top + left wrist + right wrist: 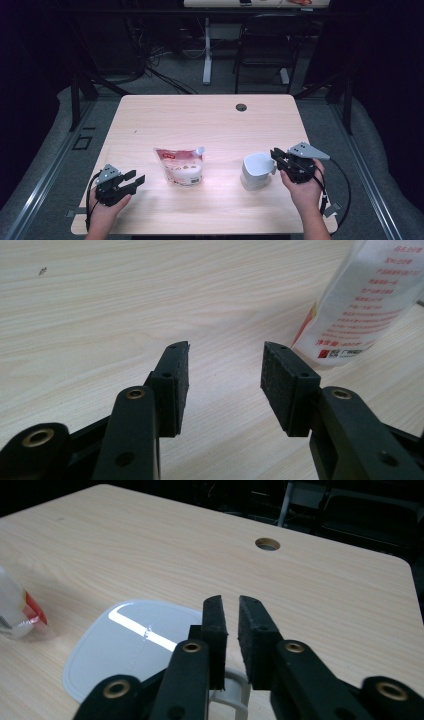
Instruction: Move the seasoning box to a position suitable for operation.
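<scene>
A white cup (256, 170) stands upright on the right part of the wooden table (200, 120), its mouth facing up (130, 645). My right gripper (274, 160) reaches it from the right; its jaws stand almost together (230, 602), closed on the cup's handle (232, 692). A white and red spouted pouch (180, 167) stands mid-table. My left gripper (136, 181) rests low near the front left edge, open and holding nothing (226, 352), with the pouch (365, 295) just beyond it to the right. The pouch's corner (20, 610) lies left of the cup.
A round cable hole (241, 107) sits near the table's far edge. Beyond the table are a dark chair (270, 40), a white desk leg (207, 50) and cables on the floor. Bare wood lies between pouch and cup.
</scene>
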Demonstrator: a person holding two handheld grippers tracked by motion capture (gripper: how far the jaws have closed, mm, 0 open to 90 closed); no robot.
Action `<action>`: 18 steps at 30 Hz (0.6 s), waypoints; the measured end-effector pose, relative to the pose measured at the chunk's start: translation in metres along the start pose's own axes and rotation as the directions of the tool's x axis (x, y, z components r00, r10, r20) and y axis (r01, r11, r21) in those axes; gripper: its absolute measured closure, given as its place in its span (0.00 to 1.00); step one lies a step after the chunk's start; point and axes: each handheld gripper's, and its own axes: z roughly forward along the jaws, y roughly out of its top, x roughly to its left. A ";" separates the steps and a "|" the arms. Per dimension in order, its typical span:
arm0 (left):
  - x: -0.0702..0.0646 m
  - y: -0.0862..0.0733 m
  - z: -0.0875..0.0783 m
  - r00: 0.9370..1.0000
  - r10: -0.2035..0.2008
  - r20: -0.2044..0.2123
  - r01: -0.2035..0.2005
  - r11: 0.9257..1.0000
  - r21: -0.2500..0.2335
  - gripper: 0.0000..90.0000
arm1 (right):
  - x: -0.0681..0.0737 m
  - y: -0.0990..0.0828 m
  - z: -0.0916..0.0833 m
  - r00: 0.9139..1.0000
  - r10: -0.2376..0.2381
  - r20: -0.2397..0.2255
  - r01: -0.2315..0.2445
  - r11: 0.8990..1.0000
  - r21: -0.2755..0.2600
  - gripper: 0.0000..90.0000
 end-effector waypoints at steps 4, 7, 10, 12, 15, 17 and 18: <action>0.001 0.000 0.001 1.000 0.002 0.002 -0.002 1.000 0.000 0.60 | 0.002 -0.003 0.002 1.000 -0.014 0.005 0.014 1.000 0.015 0.99; 0.001 0.000 0.000 1.000 0.002 0.002 -0.002 1.000 -0.001 0.60 | 0.004 -0.003 0.002 1.000 -0.022 -0.004 0.022 0.999 0.026 1.00; 0.001 0.000 0.000 1.000 0.000 0.004 0.000 1.000 -0.001 0.61 | 0.006 -0.004 0.002 1.000 -0.026 -0.009 0.027 0.999 0.035 1.00; 0.000 0.000 0.000 1.000 0.001 0.004 -0.001 1.000 0.001 0.61 | 0.006 -0.005 0.003 0.999 -0.029 -0.014 0.030 0.998 0.047 1.00; 0.000 0.001 -0.001 1.000 -0.002 0.005 0.002 1.000 -0.003 0.61 | 0.007 -0.006 0.005 0.999 -0.037 -0.014 0.037 0.997 0.062 1.00; 0.000 0.001 -0.001 1.000 -0.001 0.005 0.001 1.000 0.003 0.62 | 0.008 -0.007 0.006 0.999 -0.040 -0.008 0.040 0.997 0.070 1.00; 0.000 0.000 -0.001 1.000 -0.002 0.003 0.002 1.000 0.000 0.62 | 0.008 -0.007 0.006 0.999 -0.039 -0.006 0.040 0.997 0.069 1.00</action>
